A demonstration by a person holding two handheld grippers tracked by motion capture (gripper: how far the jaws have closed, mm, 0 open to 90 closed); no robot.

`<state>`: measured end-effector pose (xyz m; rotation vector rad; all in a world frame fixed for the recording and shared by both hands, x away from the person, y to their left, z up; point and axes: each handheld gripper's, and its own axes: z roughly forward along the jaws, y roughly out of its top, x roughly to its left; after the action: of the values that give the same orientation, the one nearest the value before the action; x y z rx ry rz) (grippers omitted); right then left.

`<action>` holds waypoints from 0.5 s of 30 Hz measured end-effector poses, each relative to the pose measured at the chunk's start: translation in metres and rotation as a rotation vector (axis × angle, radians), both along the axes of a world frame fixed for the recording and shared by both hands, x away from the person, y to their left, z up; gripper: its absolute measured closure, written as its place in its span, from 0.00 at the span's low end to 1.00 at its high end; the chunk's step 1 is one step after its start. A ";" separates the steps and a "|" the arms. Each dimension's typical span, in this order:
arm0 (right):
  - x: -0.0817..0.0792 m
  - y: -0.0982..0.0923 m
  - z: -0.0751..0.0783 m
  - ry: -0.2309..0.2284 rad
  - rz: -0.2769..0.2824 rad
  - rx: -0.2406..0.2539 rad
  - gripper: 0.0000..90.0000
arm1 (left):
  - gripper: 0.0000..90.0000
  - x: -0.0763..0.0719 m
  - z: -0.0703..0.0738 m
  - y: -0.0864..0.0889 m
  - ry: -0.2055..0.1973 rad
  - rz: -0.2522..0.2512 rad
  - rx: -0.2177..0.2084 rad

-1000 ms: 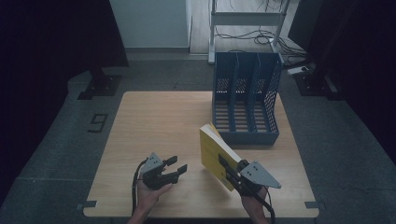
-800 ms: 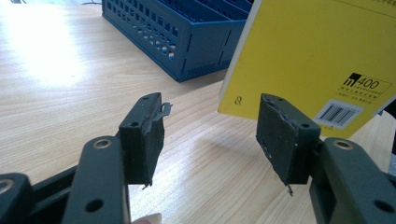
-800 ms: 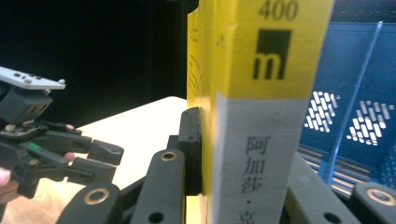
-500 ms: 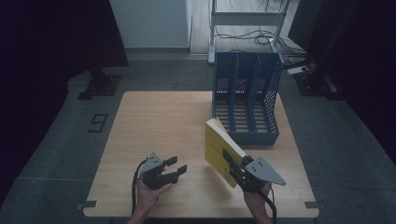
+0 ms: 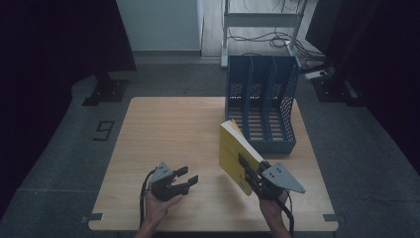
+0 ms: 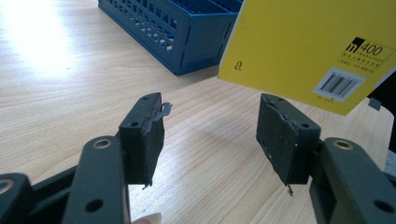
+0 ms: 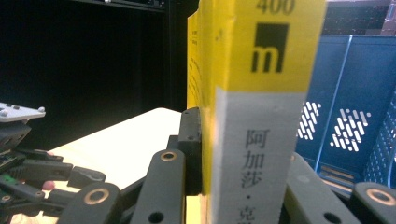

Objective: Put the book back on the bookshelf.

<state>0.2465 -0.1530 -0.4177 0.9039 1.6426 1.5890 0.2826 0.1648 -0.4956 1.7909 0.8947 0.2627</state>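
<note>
Right gripper (image 5: 249, 171) clamping yellow book (image 5: 236, 156) upright, left gripper (image 5: 187, 181) spread, blue rack (image 5: 261, 106) beyond

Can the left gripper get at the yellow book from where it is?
Probably yes: the left gripper is open, the yellow book hangs raised in the right gripper, and bare table lies between them.

The yellow book (image 6: 308, 42) carries the only readable print. In the left gripper view its cover shows a small black square with a pale "m" beside the number "400", a white barcode label (image 6: 338, 85) below that (its digits too small to read), and a lone mark like "8" near the lower corner. In the right gripper view the book's spine (image 7: 261, 70) shows "400", a black "m" logo, and on its grey band the characters "阿加莎・克".
</note>
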 end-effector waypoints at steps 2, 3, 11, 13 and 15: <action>0.001 -0.001 0.002 -0.002 -0.005 0.002 0.83 | 0.46 0.000 0.000 0.000 0.001 0.001 0.001; 0.003 -0.002 0.003 -0.005 -0.011 0.005 0.83 | 0.46 0.000 0.000 0.000 0.001 0.001 0.001; 0.008 -0.004 0.010 -0.013 -0.032 0.014 0.83 | 0.46 0.000 -0.001 0.000 0.003 0.001 0.000; 0.011 -0.005 0.012 -0.016 -0.042 0.015 0.83 | 0.46 0.001 -0.001 0.000 0.005 0.000 0.000; 0.013 -0.004 0.014 -0.016 -0.047 0.017 0.83 | 0.46 0.001 -0.001 0.000 0.008 -0.002 -0.002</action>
<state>0.2597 -0.1574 -0.4035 0.9296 1.5880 1.5770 0.2832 0.1649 -0.4965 1.7916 0.8984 0.2537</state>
